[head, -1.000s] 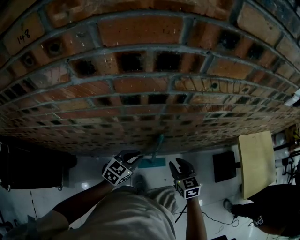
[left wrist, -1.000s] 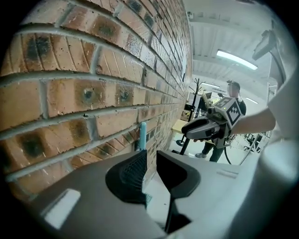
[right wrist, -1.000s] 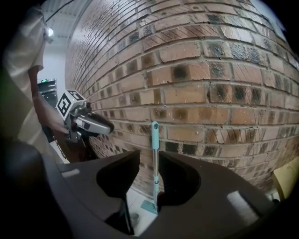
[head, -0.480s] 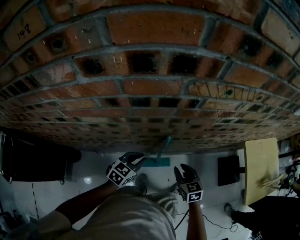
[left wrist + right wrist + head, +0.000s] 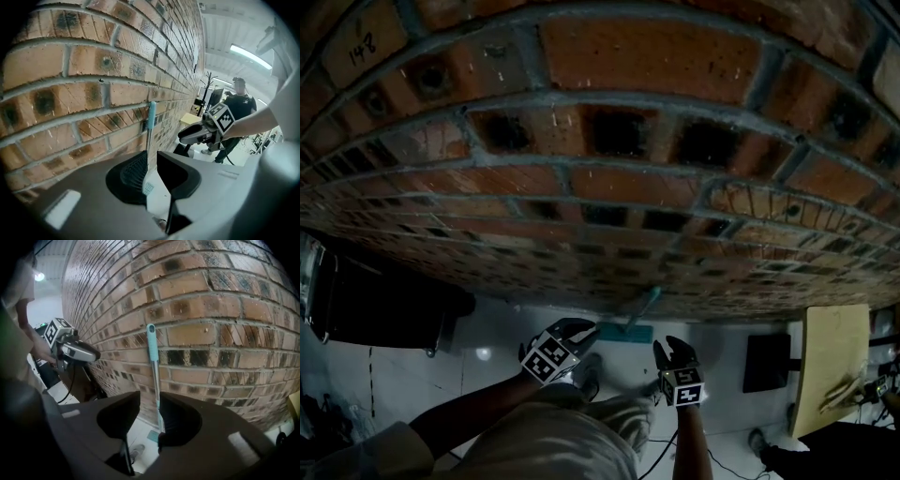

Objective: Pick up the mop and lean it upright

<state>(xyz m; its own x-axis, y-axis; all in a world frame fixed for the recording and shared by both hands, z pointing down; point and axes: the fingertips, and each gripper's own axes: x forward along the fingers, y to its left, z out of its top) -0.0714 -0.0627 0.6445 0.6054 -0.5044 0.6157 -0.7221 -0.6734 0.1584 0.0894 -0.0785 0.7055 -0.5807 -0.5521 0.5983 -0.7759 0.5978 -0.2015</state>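
Right gripper [image 5: 149, 404] before upright mop [image 5: 153, 352]

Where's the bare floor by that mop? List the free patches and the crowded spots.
Free: the white floor along the brick wall, between the black cart and the mop; also the strip between the mop and the black box. Crowded: at the head view's right, where the box sits beside the yellow table.

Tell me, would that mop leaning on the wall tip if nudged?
Probably: the mop is tall and thin, resting only against the brick wall. It looks straight and stiff; the glossy floor may let it slide.
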